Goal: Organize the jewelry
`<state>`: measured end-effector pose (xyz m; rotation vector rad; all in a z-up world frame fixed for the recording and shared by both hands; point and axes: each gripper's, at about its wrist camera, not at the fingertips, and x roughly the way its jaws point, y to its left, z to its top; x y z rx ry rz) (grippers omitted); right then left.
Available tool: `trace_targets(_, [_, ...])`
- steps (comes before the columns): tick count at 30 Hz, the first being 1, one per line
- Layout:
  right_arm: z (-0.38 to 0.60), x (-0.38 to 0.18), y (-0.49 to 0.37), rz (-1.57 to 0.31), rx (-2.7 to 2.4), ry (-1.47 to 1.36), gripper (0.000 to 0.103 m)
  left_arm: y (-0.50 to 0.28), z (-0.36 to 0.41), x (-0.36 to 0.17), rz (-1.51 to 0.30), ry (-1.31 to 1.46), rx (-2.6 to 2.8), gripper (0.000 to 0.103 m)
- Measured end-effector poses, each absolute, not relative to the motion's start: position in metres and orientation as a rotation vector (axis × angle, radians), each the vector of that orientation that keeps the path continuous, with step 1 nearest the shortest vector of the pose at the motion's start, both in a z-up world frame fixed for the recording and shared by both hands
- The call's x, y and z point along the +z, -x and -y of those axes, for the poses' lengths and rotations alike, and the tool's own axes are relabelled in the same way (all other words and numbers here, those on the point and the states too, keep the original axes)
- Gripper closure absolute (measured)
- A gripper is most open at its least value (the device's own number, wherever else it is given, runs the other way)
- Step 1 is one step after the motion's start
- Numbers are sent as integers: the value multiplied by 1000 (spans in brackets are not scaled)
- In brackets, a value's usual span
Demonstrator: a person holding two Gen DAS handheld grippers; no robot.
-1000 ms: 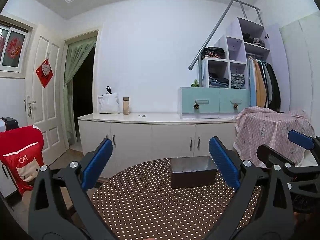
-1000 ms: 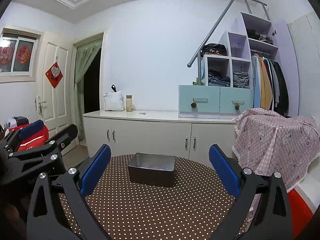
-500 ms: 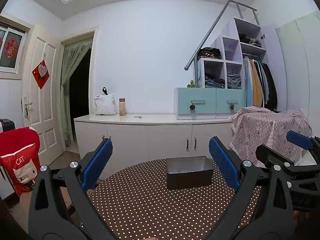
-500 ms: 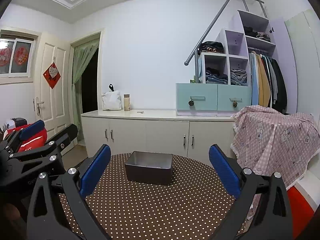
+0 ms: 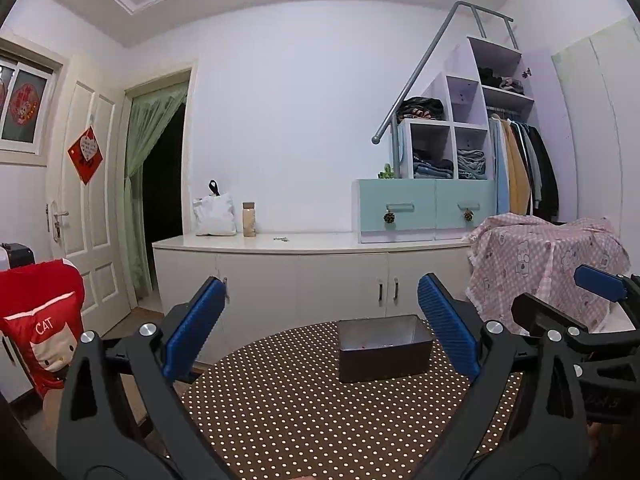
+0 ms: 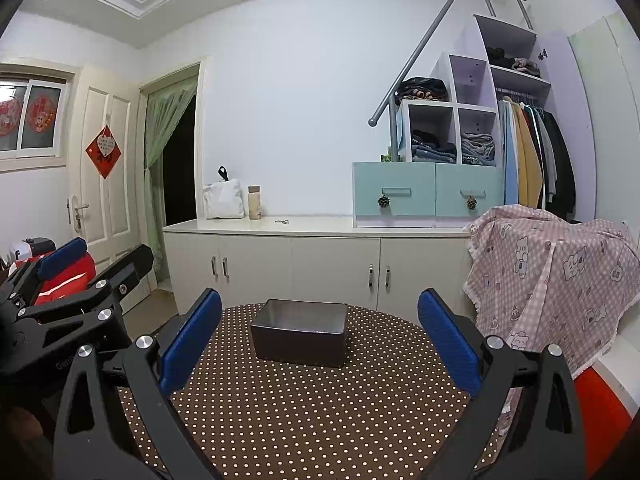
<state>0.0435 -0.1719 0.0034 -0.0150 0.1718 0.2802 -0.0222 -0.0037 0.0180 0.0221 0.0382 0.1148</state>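
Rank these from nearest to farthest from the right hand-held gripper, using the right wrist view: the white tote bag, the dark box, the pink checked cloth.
From the right hand-held gripper:
1. Dark box, straight ahead on the polka-dot table.
2. Pink checked cloth, off to the right beyond the table edge.
3. White tote bag, far back left on the white cabinet by the wall.

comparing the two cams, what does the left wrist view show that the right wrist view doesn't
Only the left wrist view shows the cat cushion and the right claw at its right edge. Only the right wrist view shows the left claw at its left edge. Both show the dark box on the dotted table, the cabinet and the pink cloth.
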Motion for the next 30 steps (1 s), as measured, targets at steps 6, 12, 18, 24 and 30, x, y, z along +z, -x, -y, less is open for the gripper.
trace_targets(6, [172,2,-44,-175,282,11,8,21,2,18,-41,-21,117,8])
trace_targets(12, [172,2,-44,-177,283,8,8,21,0,17,-40,-16,113,8])
trace_targets(18, [171,1,-44,-179,283,6,8,21,0,17,-40,-16,114,8])
trace_targets(24, [170,0,-45,-180,281,6,8,21,-1,17,-40,-15,114,8])
trace_targets(30, [170,0,-45,-178,281,8,8,22,-2,17,-39,-17,115,8])
